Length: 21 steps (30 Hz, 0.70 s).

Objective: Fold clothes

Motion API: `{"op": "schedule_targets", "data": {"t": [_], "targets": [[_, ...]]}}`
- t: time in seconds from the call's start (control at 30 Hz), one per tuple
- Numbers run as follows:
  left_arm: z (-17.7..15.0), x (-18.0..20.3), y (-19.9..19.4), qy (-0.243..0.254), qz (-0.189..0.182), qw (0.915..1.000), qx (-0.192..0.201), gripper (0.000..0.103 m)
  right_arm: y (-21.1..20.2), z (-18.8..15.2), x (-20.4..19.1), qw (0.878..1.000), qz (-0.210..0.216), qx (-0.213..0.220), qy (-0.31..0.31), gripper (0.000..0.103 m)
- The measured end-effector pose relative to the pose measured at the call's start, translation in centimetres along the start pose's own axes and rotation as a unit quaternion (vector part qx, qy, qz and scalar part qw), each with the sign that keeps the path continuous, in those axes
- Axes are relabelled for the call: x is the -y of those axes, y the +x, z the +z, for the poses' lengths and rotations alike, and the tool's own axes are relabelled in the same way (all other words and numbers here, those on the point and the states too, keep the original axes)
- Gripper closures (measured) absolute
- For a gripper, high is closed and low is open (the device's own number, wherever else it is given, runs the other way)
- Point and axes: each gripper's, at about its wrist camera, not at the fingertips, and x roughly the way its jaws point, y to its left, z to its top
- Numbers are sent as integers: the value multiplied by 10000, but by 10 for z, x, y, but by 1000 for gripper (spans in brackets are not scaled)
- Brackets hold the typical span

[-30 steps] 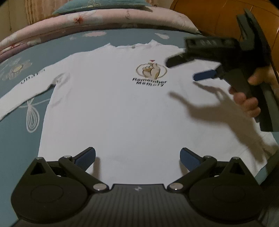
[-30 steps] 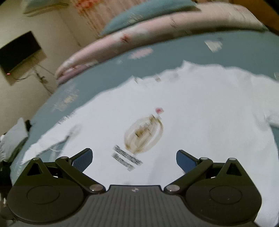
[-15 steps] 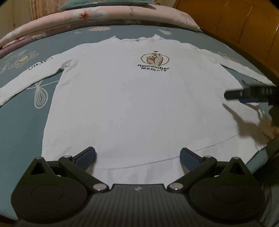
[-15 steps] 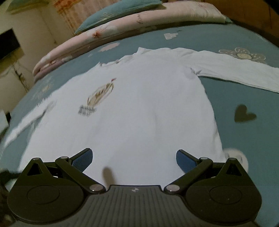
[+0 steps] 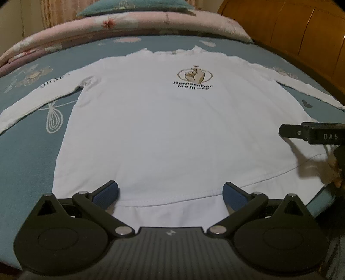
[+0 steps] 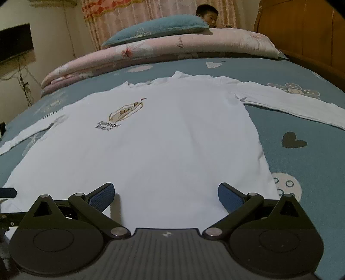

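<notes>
A white long-sleeved shirt [image 5: 172, 129] [image 6: 155, 140] lies flat, front up, on the blue bedsheet [image 5: 28, 150], both sleeves spread sideways. It carries a hand logo with dark lettering [image 5: 194, 78]. My left gripper [image 5: 170, 193] is open just above the hem at its middle. My right gripper [image 6: 166, 195] is open over the hem near the shirt's right bottom corner. In the left wrist view the right gripper's body [image 5: 312, 133] reaches in from the right edge. Neither holds cloth.
A rolled pink floral quilt [image 6: 161, 49] and a teal pillow [image 6: 155, 28] lie along the far side. A wooden headboard [image 5: 301, 32] stands at right. A person [image 6: 207, 16] sits behind the pillow. A dark screen [image 6: 15, 43] hangs on the left wall.
The right gripper swung from above the chest logo down to the hem at the right side and settled. The left gripper stayed low by the hem with only slight shifting.
</notes>
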Motion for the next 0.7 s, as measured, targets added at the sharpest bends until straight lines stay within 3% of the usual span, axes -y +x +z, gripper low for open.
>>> {"op": "schedule_targets", "data": {"t": [0.23, 0.4, 0.53, 0.7], "targets": [[22, -2, 1, -31, 158, 9975, -694, 1, -2, -8, -14, 9985, -263, 44, -485, 0], [27, -4, -22, -568, 307, 9972, -385, 1, -21, -11, -11, 9993, -200, 124, -275, 0], [14, 22, -9, -373, 415, 9976, -422, 1, -41, -20, -15, 9989, -152, 340, -302, 0], [-4, 37, -6, -406, 606, 9972, -169, 1, -44, -27, -10, 9994, -247, 182, -180, 0]]}}
